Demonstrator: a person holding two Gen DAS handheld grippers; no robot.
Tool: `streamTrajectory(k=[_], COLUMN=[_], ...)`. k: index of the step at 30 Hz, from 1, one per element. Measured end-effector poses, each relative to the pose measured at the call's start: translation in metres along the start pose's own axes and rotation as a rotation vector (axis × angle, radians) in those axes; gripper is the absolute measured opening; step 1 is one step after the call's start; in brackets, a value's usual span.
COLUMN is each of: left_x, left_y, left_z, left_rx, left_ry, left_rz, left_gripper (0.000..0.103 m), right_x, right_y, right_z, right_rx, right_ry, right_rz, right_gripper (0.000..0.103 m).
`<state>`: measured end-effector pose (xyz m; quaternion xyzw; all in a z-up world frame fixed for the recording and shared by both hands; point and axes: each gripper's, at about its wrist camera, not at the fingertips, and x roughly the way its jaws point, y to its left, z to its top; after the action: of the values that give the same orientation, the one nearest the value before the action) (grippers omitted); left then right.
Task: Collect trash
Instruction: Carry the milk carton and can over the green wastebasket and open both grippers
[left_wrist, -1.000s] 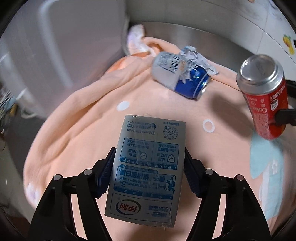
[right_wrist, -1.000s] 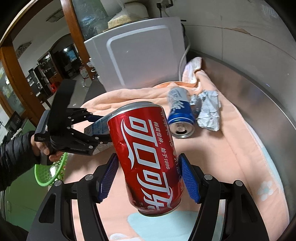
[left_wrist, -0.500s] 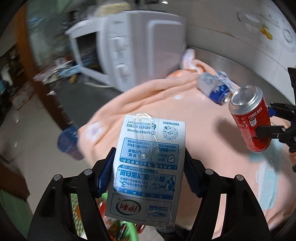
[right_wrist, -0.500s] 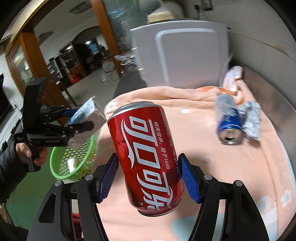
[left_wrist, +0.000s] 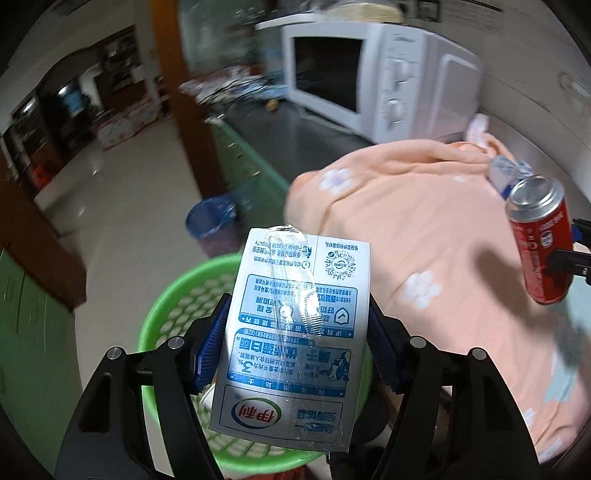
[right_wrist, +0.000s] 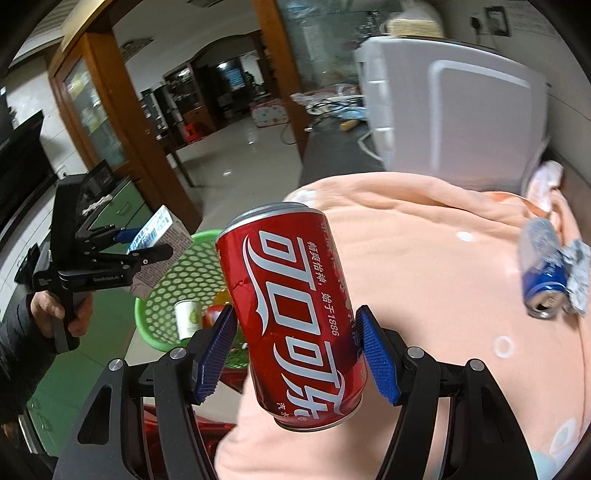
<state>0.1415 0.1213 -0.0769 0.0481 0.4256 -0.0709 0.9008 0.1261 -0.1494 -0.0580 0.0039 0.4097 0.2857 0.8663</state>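
Drop-off step: left gripper (left_wrist: 297, 347) fingers clamp the milk carton (left_wrist: 291, 332) over the green basket (left_wrist: 166, 306) at lower centre, right gripper (right_wrist: 295, 354) clamps the red can (right_wrist: 295, 314), blue can (right_wrist: 543, 269) probably still on the desk; next, release over basket.

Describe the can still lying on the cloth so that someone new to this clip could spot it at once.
Start at the white microwave and follow the peach cloth away from it towards its far right side. There lies a blue can on its side, open mouth facing the camera, with crumpled foil against it. Unlike the red can, no gripper holds it.
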Motion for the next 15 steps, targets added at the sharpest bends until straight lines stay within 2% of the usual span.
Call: streamTrajectory(k=[15], left_x=[0.009], left_y=[0.053], left_z=[-0.032], left_rx=[-0.168], left_ry=[0.054], left_rz=[0.085], left_gripper=[0.069], right_x=[0.051], right_y=[0.057], right_z=[0.021], right_rx=[-0.070], right_ry=[0.052], right_rz=[0.082], right_gripper=[0.064])
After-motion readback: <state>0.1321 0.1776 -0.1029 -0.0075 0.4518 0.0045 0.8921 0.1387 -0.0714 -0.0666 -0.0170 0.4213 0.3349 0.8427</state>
